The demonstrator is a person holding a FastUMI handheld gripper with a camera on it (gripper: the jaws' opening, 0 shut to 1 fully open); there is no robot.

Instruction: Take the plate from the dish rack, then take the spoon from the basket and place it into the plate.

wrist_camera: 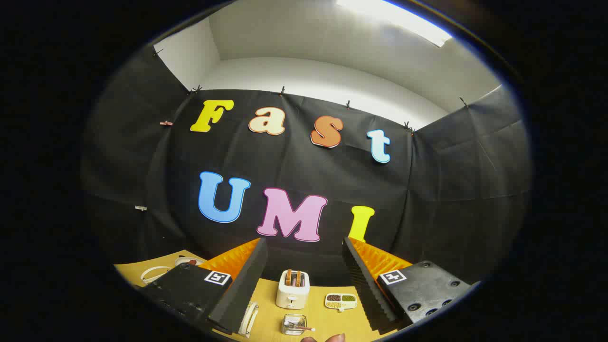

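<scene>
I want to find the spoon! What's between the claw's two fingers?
In the gripper view, the open claw frames a toaster, a snack tray beside it, and nearer, a clear basket with the spoon, all on the table.

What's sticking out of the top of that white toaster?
Two brownish slices stand in the slots of the toaster, beyond the open tongs. Only their upper parts show; the rest is hidden inside.

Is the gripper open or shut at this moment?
Open. The gripper has its two fingers wide apart, with nothing between them; the toaster and a small divided dish stand on the table beyond them.
</scene>
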